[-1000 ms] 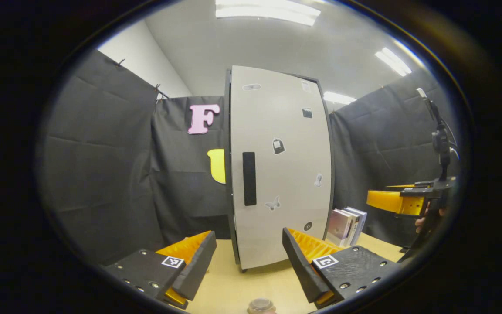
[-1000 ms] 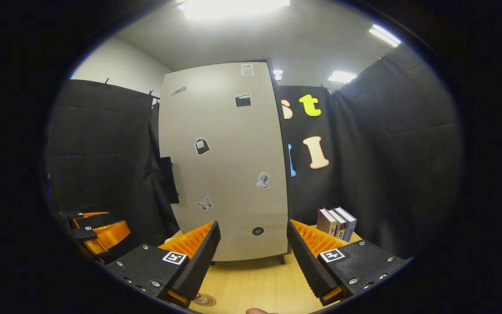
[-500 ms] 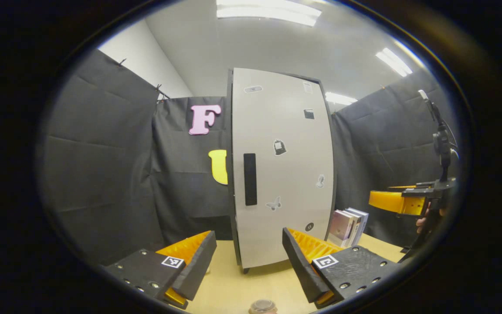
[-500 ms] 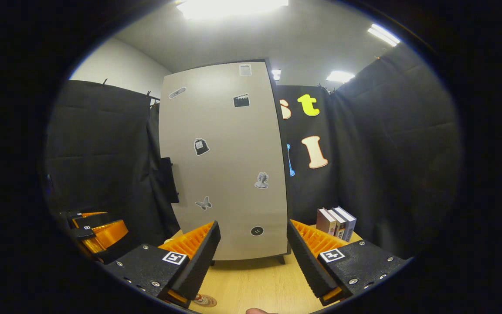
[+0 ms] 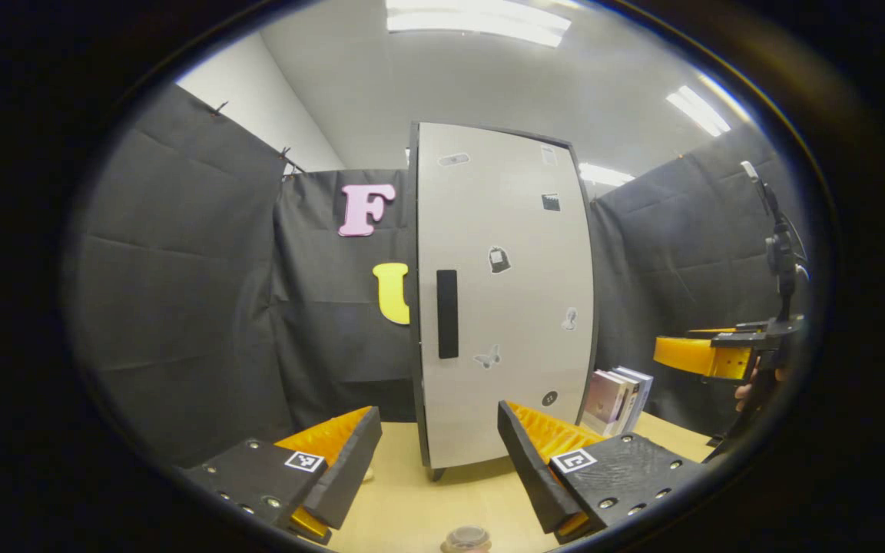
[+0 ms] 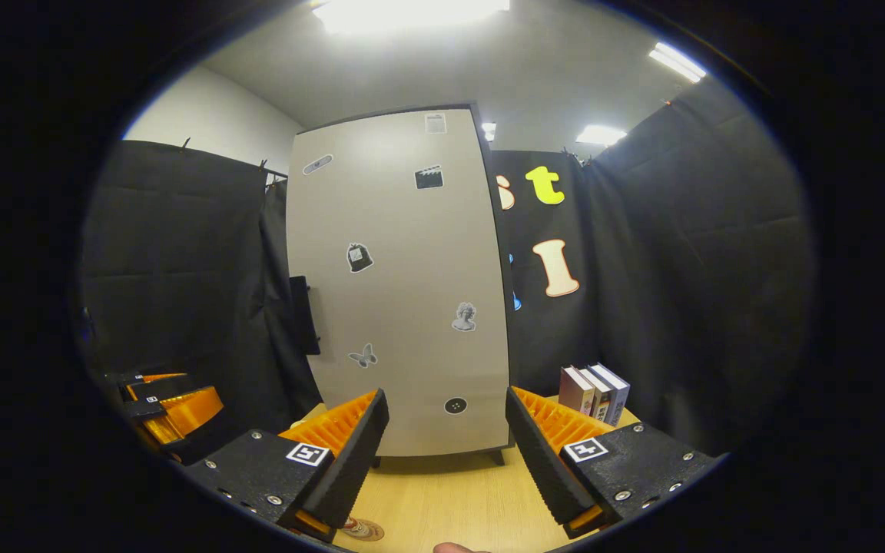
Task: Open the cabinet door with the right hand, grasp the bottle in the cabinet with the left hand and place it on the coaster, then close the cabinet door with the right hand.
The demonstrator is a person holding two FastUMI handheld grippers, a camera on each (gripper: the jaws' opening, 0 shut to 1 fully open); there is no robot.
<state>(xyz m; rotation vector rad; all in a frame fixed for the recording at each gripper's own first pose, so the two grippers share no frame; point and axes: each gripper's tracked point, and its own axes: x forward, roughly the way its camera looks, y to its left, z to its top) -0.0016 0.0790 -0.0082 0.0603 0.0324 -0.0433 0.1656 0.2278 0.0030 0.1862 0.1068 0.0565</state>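
A tall cabinet stands on the wooden table with its white door (image 5: 504, 299) shut, so the inside is hidden. Small stickers dot the door (image 6: 404, 284). Its black vertical handle (image 5: 447, 313) is on the door's left edge, and the right gripper view shows that handle (image 6: 304, 315) side-on. My left gripper (image 5: 439, 461) is open in front of the cabinet, short of it and empty. My right gripper (image 6: 446, 453) is also open and empty, facing the door's lower part. A round patterned coaster (image 6: 362, 528) lies on the table by the right gripper's left finger.
Three books (image 5: 615, 399) stand upright to the right of the cabinet, and the books (image 6: 592, 388) also appear in the right gripper view. A small round brown object (image 5: 465, 540) sits at the table's near edge. Black cloth walls close in the booth.
In the left gripper view the cabinet has drifted slightly right and looks a little farther off. The right gripper view is almost unchanged. Both grippers stay open.
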